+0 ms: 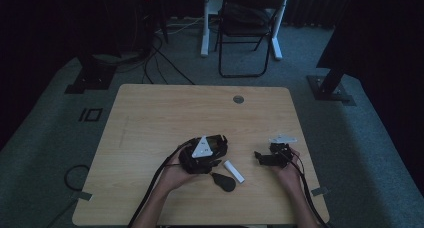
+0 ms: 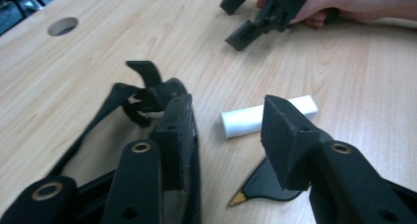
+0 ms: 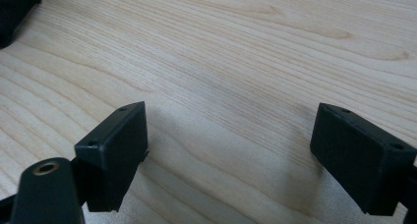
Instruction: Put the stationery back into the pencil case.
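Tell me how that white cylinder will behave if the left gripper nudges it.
The white cylinder lies on its side on the smooth table, so it would probably roll. It looks small and plain, likely light and stiff. Its smooth round surface may slip between the pads.

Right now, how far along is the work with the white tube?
Done: nothing clearly; the tube lies loose on the table. In hand: nothing. The left gripper stands open just short of the tube, and the right gripper is open over bare wood. Left: probably closing on the tube and lifting it.
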Available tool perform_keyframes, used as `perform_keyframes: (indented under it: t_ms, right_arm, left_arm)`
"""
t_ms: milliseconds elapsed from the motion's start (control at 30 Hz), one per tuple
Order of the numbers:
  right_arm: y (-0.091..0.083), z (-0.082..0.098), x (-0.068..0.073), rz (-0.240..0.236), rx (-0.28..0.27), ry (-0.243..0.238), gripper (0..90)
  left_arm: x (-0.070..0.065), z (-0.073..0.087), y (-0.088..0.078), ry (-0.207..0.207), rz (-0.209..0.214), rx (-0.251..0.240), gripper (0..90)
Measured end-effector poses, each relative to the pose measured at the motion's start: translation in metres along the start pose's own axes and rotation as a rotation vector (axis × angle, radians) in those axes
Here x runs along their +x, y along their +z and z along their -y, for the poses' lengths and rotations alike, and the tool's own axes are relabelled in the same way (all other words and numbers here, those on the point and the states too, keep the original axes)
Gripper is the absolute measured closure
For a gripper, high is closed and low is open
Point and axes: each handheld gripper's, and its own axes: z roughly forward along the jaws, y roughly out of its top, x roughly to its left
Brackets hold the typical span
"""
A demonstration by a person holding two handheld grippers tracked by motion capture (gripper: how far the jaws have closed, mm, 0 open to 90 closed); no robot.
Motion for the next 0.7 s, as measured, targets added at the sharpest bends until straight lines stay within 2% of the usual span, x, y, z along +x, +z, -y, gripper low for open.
perform_keyframes:
  t_ms: [200, 367, 567, 700]
  right_arm:
    - [0.000, 0.000, 0.000, 0.000, 0.000, 0.000, 14.2]
    - [0.000, 0.000, 0.000, 0.000, 0.000, 0.001, 14.2]
    - [0.000, 0.000, 0.000, 0.000, 0.000, 0.000, 14.2]
    - [0.000, 0.000, 0.000, 0.000, -0.001, 0.000, 14.2]
  left_arm:
    - [-0.006, 0.000, 0.006, 0.003, 0.031, 0.000, 52.9]
    - [-0.013, -0.001, 0.015, 0.024, 0.059, 0.017, 52.1]
    - [-0.016, 0.002, 0.026, 0.021, 0.088, 0.034, 51.8]
    - [-0.020, 0.008, 0.034, 0.024, 0.113, 0.043, 47.6]
